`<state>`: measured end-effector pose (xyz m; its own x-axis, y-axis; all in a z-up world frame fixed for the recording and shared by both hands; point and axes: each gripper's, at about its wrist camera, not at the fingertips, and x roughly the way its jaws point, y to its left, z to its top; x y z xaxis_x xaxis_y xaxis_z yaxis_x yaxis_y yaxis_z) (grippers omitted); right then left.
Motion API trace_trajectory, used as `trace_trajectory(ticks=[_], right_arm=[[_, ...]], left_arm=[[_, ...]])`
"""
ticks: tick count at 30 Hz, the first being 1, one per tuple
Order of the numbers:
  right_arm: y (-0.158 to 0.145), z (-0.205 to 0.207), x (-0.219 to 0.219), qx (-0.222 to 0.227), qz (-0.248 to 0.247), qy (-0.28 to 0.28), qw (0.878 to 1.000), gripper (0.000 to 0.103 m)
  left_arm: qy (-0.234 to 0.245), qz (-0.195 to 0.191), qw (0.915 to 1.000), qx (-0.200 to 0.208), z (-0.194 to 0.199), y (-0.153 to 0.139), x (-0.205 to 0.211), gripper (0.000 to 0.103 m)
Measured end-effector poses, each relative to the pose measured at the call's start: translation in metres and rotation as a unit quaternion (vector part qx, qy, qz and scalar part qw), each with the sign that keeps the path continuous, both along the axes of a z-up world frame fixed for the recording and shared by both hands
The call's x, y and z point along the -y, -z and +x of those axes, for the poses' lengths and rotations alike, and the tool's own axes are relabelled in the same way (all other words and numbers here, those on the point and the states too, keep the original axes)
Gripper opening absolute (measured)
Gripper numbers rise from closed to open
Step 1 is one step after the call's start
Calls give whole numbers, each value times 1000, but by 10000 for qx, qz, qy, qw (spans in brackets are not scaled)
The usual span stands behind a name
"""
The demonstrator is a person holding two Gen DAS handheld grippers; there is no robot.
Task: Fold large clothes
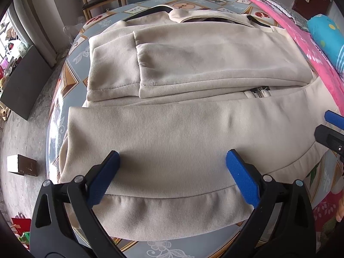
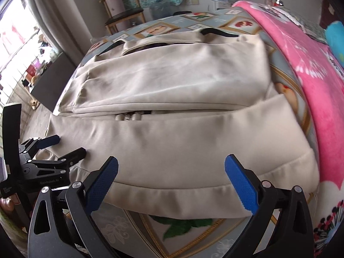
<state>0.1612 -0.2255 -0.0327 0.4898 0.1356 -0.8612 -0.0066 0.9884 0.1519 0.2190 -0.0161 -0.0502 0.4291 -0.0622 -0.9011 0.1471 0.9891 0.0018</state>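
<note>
Both tools, the left tool (image 1: pixel 172 172) and right tool (image 2: pixel 171 178), gape open side by side over the near hem of the beige jacket (image 1: pixel 182 133), whose long hem runs left-right across the tabletop (image 1: pixel 71 68).

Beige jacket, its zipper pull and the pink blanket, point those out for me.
beige jacket (image 1: pixel 172 133): left wrist view, near folded panel.
zipper pull (image 1: pixel 259 93): left wrist view, metal slider.
pink blanket (image 2: pixel 311 75): right wrist view, plush top surface.

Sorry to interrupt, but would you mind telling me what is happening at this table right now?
A person with a handheld gripper in each hand is folding a beige jacket on the patterned table. Its sleeves are already folded across the body. The left gripper and right gripper are both open, poised over the near hem, holding nothing.
</note>
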Motion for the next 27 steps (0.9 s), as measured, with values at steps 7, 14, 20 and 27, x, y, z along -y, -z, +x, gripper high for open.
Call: trace_trajectory(ticks=[7, 14, 20, 27], right_arm=[[8, 2, -9, -158, -18, -10, 9999, 97], [16, 2, -4, -271, -7, 67, 9996, 97], [23, 4, -2, -340, -25, 114, 9994, 97], [25, 7, -5, -354, -200, 191, 9990, 97]], left_arm=[[30, -9, 10000, 53, -1, 1, 0, 96], [41, -11, 10000, 49, -1, 1, 0, 96], [44, -4, 10000, 12, -1, 1, 0, 96], [56, -11, 9999, 96, -3, 0, 1, 96]])
